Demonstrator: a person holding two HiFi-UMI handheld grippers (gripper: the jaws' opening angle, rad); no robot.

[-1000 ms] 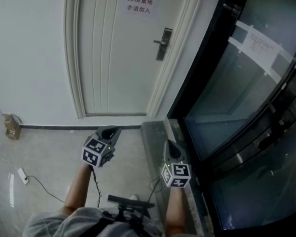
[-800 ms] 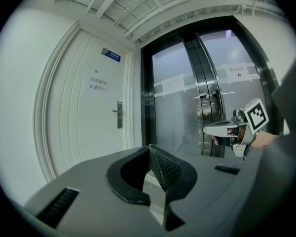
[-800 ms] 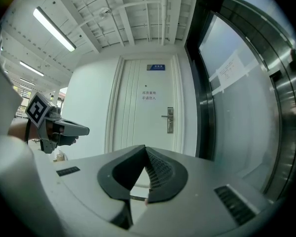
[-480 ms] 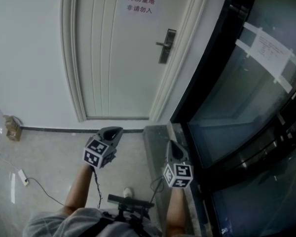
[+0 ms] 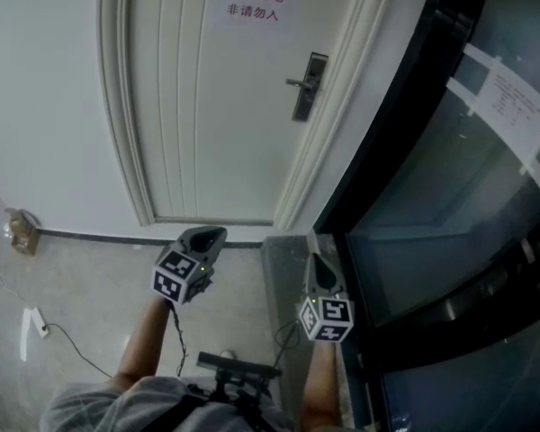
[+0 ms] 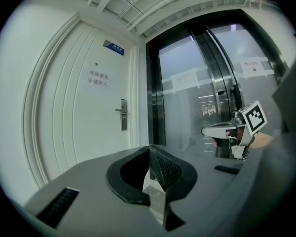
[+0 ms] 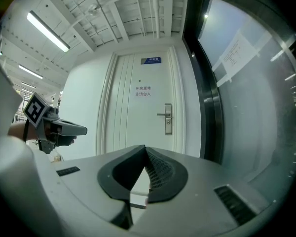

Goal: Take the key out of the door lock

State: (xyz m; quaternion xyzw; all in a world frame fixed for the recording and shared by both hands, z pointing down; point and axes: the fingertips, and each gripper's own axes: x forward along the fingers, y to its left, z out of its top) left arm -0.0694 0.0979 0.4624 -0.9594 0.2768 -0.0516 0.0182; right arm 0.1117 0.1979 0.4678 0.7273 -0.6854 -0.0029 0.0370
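Observation:
The white door (image 5: 207, 106) stands shut ahead, with a metal lock plate and lever handle (image 5: 308, 86) on its right side. The lock plate (image 6: 123, 115) also shows in the left gripper view, and small and far off as lock plate (image 7: 167, 119) in the right gripper view. A key is too small to make out. My left gripper (image 5: 207, 238) and right gripper (image 5: 317, 268) are held low in front of the person, well short of the door. Both are shut with nothing between the jaws, left gripper (image 6: 149, 149) and right gripper (image 7: 145, 149).
A dark-framed glass wall (image 5: 450, 196) runs along the right, with a paper sheet (image 5: 513, 106) taped on it. A stone ledge (image 5: 283, 259) lies at its foot. A small box (image 5: 20, 228) and a cable with a plug block (image 5: 31, 318) lie on the floor at left.
The head view has shifted a little, so the door and lock sit slightly further right and nearer. Both grippers stay shut at about the same place.

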